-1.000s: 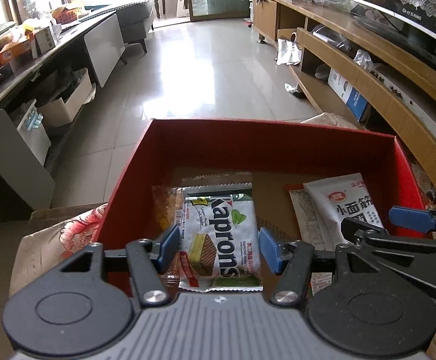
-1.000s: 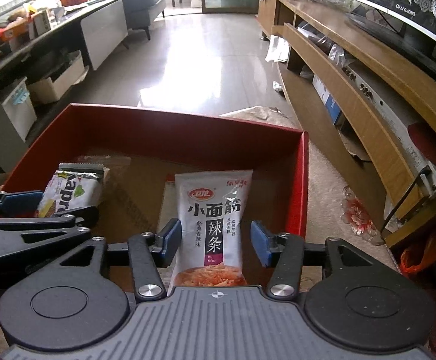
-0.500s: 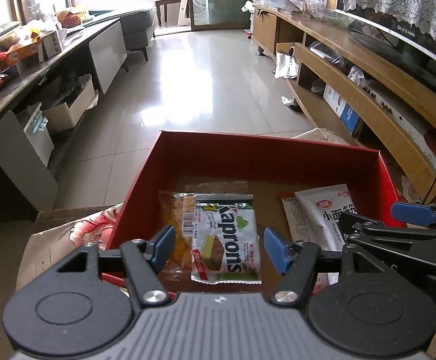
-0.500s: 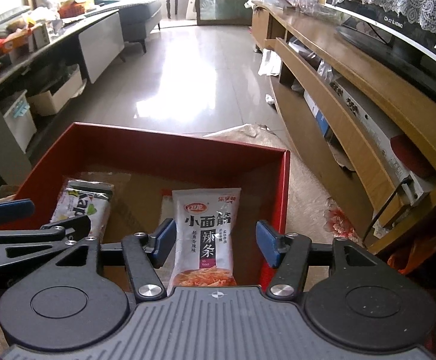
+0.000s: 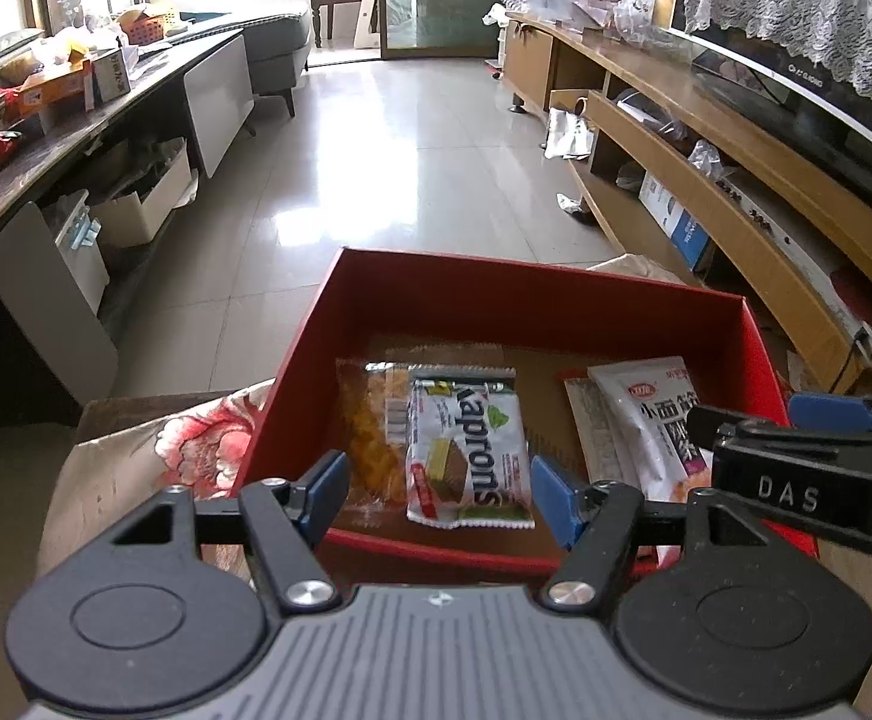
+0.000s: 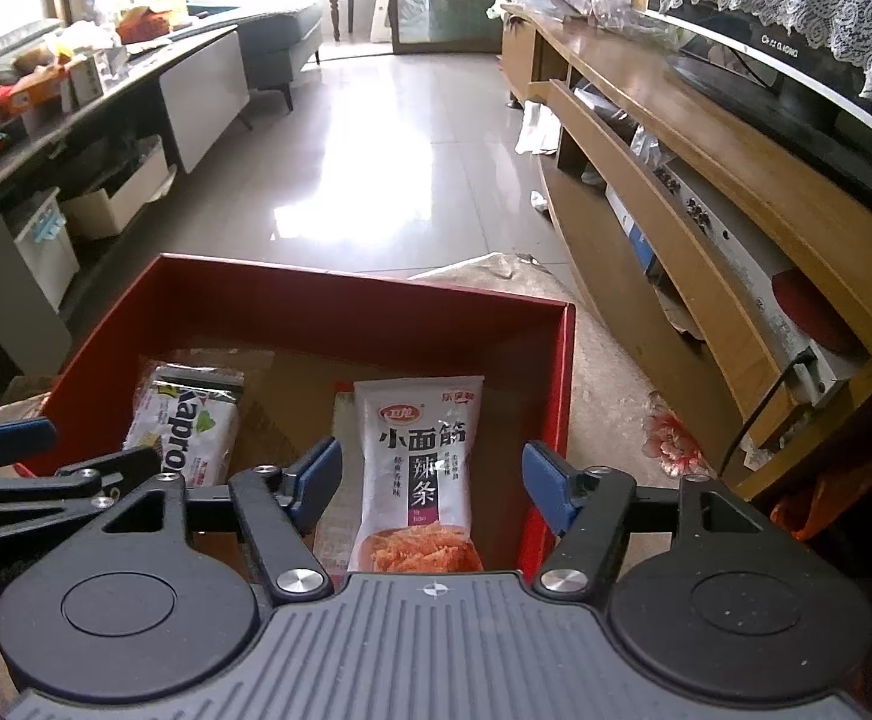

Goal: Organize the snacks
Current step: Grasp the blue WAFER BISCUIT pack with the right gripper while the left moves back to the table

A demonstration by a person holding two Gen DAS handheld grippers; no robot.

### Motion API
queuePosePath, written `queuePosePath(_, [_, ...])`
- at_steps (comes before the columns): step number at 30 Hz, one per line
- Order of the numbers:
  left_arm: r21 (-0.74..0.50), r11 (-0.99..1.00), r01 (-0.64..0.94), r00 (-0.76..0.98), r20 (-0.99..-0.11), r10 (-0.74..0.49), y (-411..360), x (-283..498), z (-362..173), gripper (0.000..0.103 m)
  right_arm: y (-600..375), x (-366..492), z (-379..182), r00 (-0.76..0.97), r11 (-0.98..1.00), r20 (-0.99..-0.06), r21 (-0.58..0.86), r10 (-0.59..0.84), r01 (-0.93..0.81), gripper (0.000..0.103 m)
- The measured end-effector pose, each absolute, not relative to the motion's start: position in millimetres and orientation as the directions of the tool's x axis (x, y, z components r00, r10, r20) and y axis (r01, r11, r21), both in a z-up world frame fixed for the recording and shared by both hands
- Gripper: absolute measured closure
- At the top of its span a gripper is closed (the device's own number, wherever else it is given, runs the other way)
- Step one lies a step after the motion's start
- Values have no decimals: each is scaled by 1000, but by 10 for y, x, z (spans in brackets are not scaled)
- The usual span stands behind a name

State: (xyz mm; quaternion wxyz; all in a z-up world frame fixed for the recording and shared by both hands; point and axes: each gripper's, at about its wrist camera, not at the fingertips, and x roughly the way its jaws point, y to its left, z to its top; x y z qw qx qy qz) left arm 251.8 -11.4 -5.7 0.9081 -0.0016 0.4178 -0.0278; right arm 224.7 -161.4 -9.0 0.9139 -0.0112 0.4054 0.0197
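Red box [image 5: 514,306] above tiled floor [image 5: 412,180]

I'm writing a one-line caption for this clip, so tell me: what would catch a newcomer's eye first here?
The red box in the middle of both views draws the eye first. On its floor lie a white and green Kaprons wafer packet on the left and a white spicy-strip packet on the right. The left gripper and right gripper hang open above them, holding nothing.
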Motion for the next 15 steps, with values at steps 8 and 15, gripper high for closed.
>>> queuePosePath(8, [-34,997,71,616,-785,-71,3,2228,-114,34,-1520,2008,-4,666,996,-746,-50,10,-71,30])
queuePosePath(15, [-82,995,61,587,-803,-102,133,2038,-144,34,-1382,1732,-48,631,990,-776,-81,11,-116,30])
